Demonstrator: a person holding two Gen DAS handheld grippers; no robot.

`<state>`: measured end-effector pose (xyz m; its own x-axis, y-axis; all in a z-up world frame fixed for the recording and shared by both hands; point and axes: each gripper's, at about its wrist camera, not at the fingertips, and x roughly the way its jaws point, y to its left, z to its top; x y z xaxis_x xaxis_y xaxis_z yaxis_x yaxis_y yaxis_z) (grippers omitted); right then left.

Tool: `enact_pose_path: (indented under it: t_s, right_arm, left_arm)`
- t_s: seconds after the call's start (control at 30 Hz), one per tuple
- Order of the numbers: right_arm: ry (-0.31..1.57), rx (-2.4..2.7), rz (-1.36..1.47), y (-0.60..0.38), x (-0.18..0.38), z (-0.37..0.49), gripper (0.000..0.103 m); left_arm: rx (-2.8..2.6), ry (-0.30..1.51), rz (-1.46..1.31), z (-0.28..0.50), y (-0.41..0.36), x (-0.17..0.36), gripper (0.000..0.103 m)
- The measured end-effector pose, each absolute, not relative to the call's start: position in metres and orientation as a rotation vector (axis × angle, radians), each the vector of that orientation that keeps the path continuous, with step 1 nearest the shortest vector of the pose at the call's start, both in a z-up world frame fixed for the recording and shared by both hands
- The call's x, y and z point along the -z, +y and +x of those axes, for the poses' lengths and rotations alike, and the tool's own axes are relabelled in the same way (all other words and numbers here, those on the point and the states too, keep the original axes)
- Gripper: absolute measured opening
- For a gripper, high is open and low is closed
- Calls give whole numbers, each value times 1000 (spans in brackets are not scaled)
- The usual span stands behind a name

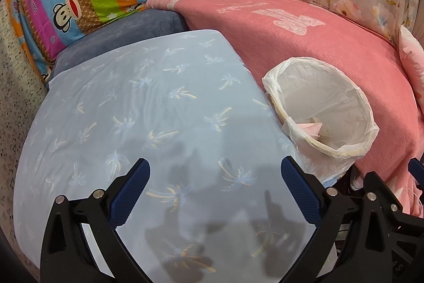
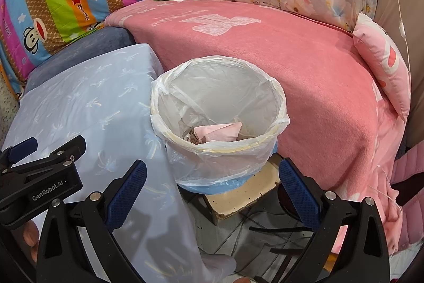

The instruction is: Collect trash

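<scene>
Left wrist view: left gripper (image 1: 215,192) hangs over the blue cloth (image 1: 132,110), jaws spread, holding nothing; the bin (image 1: 322,108) sits just right of it. Right wrist view: right gripper (image 2: 212,192) is wide open too, and pink trash (image 2: 220,133) lies inside the bagged bin beside the pink blanket (image 2: 318,70).

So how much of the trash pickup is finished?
Looks nearly done: a pink scrap and other bits lie in the lined bin. Nothing is in hand; the left gripper and right gripper are both open. No loose trash shows on the blue cloth.
</scene>
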<state>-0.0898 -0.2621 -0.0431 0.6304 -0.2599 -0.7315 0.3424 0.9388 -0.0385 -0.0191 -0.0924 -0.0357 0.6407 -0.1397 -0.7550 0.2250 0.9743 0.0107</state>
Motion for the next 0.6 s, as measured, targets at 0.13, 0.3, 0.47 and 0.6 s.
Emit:
enact_pose_path:
  t_s: [0.13,0.3,0.47,0.6]
  right_arm:
    - [819,347,109,-263,43,-91,97]
    - [819,347,110,-263,43,-90,97]
    - [819,348,111,-263,43,-90,97]
    - [820,348,111,-264,43,-91,97]
  left_arm:
    - [206,854,106,-19,-93,36,95]
    - [207,851,108,-20,-93,36,95]
    - [208,852,110,-20,-93,36,95]
    - [209,852,111,-20,-94,36,95]
